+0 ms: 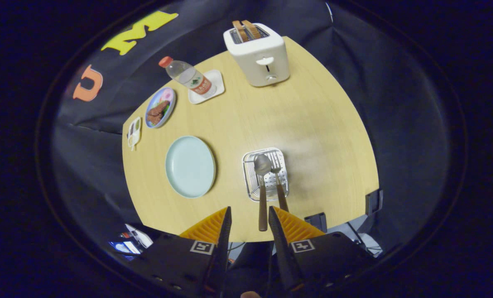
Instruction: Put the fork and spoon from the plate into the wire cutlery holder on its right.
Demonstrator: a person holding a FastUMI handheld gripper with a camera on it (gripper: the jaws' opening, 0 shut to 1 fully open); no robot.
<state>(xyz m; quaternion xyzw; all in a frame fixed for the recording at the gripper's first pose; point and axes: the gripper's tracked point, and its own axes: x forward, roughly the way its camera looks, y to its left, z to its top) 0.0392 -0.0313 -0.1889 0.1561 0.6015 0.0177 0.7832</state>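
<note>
Task status: both utensils now lie in the wire cutlery holder (265,174), which stands on the desk (312,124) to the right of the plate (190,166). The spoon (263,186) lies on the left, bowl toward the far end; the fork (278,182) lies beside it on the right. Their brown handles overhang the holder's near rim and point toward the gripper (248,217). The plate is bare. By this evidence the transfer appears complete; at most, the gripper's withdrawal is left.

Gripper: jaws parted and gripping nothing. They sit raised above the desk's near edge, and the spoon handle's end shows in the gap between them, seemingly without contact.

Materials and shapes:
- Plate: round, pale blue-green, smooth and glossy, with a shallow rim.
- Holder: rectangular basket of bright metal wire with a perforated floor.
- Spoon and fork: polished metal heads, slim dark-brown handles, likely wood.
- Desk: light wood-grain surface, matte.

Other items, well apart from the work area: a white toaster (258,54) holding two slices, a clear water bottle (187,76) with a red cap on a small white tray, and a patterned dish of food (160,107).
</note>
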